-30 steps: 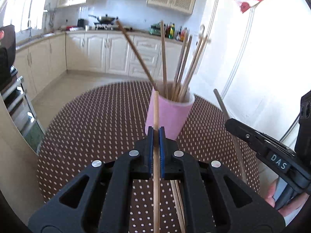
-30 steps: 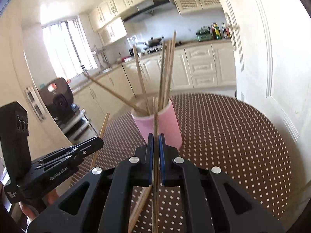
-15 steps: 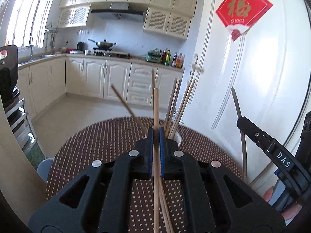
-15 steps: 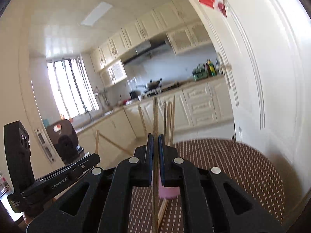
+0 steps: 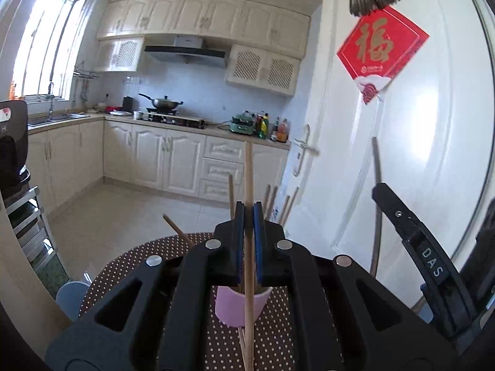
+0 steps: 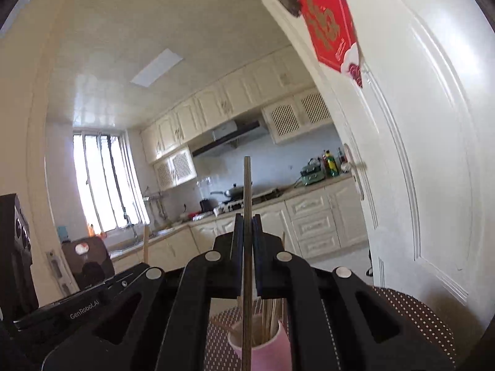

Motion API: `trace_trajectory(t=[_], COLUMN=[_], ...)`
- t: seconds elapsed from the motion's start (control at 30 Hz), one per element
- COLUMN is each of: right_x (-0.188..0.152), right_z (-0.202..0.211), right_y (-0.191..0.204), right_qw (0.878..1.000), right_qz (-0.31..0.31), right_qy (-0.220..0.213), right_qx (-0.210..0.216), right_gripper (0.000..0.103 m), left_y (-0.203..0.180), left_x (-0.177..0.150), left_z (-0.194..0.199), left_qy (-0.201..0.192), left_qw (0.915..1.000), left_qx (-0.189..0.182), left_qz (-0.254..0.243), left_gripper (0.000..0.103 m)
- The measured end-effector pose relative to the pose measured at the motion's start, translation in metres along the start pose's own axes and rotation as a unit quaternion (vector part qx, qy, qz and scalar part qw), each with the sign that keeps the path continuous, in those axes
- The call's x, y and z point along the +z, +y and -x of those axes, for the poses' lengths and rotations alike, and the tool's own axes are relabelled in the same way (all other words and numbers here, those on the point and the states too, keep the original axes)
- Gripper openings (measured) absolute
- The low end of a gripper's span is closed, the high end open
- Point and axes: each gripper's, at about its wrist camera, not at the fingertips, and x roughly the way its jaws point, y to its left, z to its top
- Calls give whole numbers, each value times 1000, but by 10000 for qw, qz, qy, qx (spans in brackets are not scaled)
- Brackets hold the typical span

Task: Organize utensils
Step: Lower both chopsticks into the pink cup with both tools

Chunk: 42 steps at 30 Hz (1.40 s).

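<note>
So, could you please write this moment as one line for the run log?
left gripper: shut on chopstick | right gripper: shut on grey chopstick | pink cup: on table, holding chopsticks

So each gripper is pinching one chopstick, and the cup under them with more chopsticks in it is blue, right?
Not quite: the cup is pink, not blue, as the left wrist view shows. The rest holds: the left gripper pinches one chopstick, the right gripper pinches another, and more chopsticks stand in the cup.

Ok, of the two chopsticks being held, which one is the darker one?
The one in the right claw: that chopstick is grey-brown. The left claw grips a pale, light-wood chopstick. Both stand upright above the pink cup.
</note>
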Motion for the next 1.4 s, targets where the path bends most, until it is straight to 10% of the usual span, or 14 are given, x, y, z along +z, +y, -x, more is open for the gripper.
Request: trace_trajectory(t=[0.67,1.4], right_x=[-8,-36], right_z=[-74,-111], right_y=[-8,-9], right_qw=[9972,9946], right_qz=[-40,402], right_qy=[-741,-923], right_qx=[-72,-237], right_gripper=[4,4], left_y=[4,21], left_x=[32,3], left_z=[-69,-118], left_qy=[-543,-650], left_qw=[9959,9952], left_qx=[641,526], left_qz=[325,503], left_gripper=[6,6])
